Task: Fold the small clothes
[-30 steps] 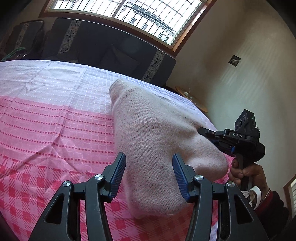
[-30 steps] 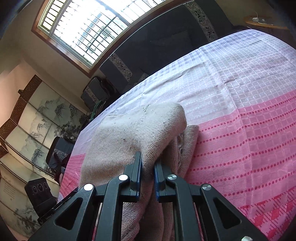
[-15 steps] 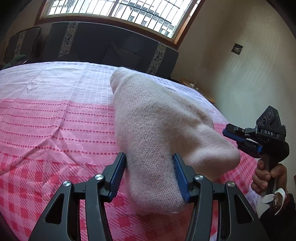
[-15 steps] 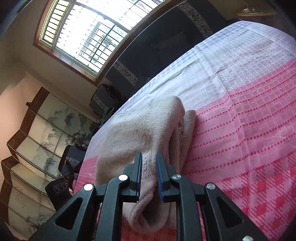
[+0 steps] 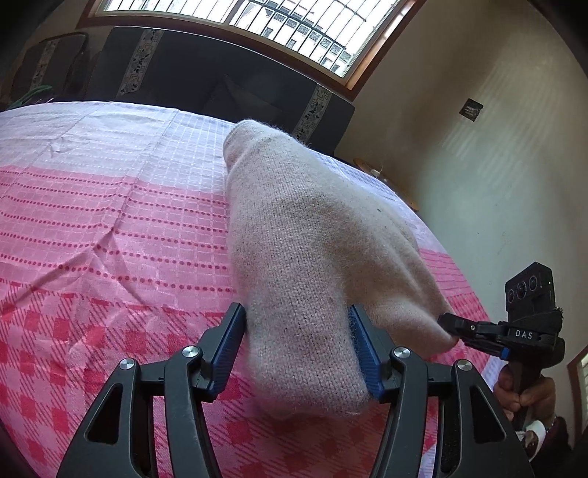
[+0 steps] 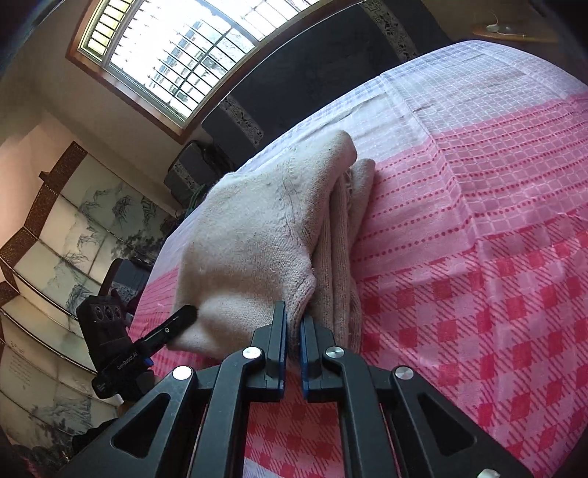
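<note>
We see a beige knitted garment [image 5: 316, 257] lying folded on the pink checked cloth [image 5: 110, 228] that covers the surface, and we take the garment as our landmark. Our left gripper [image 5: 297, 345] stands wide apart at the garment's near end, with its blue pads on either side of the knit; we cannot tell whether the pads press on it or only flank it, and the fabric bulges out past the fingers toward the camera. From the right wrist view, the right gripper [image 6: 292, 343] is pinched tight on the near corner of the garment's top layer [image 6: 257, 235], with a thin fold of knit caught between the pads. In the left wrist view that same gripper [image 5: 450, 323] meets the garment at its right corner, and the hand [image 5: 525, 393] holding its grip shows below it. The upper layer rises off the layers beneath it [image 6: 341, 239], which lie flat on the cloth just right of the raised part. The garment's far end narrows to a rounded tip pointing toward a dark sofa [image 5: 205, 81] under a window [image 5: 294, 22]. Left of the garment in the right wrist view, a painted folding screen [image 6: 73, 228] stands against the wall, and the left gripper [image 6: 180, 320] touches the garment's left edge.
</note>
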Tool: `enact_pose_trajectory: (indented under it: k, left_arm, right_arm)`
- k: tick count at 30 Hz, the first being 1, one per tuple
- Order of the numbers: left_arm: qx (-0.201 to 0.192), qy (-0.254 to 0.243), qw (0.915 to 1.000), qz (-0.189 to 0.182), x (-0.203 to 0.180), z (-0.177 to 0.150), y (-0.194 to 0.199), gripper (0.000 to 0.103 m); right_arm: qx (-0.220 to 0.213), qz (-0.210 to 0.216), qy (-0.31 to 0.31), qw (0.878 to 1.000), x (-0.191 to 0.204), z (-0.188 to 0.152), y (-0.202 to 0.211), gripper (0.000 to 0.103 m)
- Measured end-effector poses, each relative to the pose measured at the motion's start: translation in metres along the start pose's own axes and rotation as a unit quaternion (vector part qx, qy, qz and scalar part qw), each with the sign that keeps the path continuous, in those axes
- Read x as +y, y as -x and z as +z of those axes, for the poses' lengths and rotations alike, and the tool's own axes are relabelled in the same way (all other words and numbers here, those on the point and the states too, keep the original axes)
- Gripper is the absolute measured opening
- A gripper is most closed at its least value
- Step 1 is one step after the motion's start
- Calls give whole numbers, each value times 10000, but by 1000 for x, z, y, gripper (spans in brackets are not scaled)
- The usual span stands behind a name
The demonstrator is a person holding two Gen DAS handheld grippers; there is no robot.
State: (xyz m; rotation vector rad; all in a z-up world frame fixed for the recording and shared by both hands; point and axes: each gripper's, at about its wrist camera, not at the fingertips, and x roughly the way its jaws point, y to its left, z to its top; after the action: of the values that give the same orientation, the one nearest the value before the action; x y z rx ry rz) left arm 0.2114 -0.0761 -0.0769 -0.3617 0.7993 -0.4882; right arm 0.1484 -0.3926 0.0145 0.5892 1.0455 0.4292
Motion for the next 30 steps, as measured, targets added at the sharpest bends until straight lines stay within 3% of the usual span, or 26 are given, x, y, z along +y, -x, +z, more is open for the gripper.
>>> enact_pose_trajectory:
  k: [2, 4, 7, 10, 13, 14, 15, 18, 20, 22, 25, 30]
  left_arm:
    - [47, -57, 10000, 55, -2, 0, -1, 59]
    - [-40, -132, 9998, 134, -5, 0, 2, 59]
    - [-427, -426, 9972, 442, -17, -1, 18, 59]
    - [-750, -682, 9942, 353, -34, 4, 33, 59]
    - [-574, -992, 9930, 282, -47, 11, 22, 59]
    - [-397, -1098, 9928, 280, -49, 12, 13, 59]
    - [-248, -1173, 9923, 308, -50, 10, 5, 59]
    - [-189, -1368, 9899, 310, -52, -2, -3, 59]
    - [-82, -1434, 9892, 303, -55, -6, -6, 59]
    - [-40, -1336, 9908, 204, -52, -5, -7, 59]
    - [28, -1111, 9938, 13, -43, -1, -8, 59]
    - [47, -904, 9958, -105, -35, 0, -7, 60]
  right_arm:
    - [86, 210, -21, 9997, -7, -4, -4, 4]
    - [-121, 300, -33, 9995, -7, -1, 4, 5]
    - [-137, 578, 98, 9982, -2, 6, 10, 10]
    - [-116, 906, 93, 9958, -1, 12, 13, 13]
    - [-72, 1314, -88, 9913, -4, 23, 10, 17]
    - [-31, 1360, -138, 9906, -5, 27, 7, 26]
    - [-18, 1335, -147, 9909, -5, 31, 4, 32]
    - [-135, 794, -39, 9967, -4, 47, 3, 32]
    - [-250, 859, -66, 9960, -7, 56, 6, 32]
    - [-233, 986, -117, 9948, -7, 65, 2, 32]
    - [-92, 646, -32, 9979, -4, 80, -14, 32]
    - [-289, 448, 5, 9986, 0, 100, -31, 32]
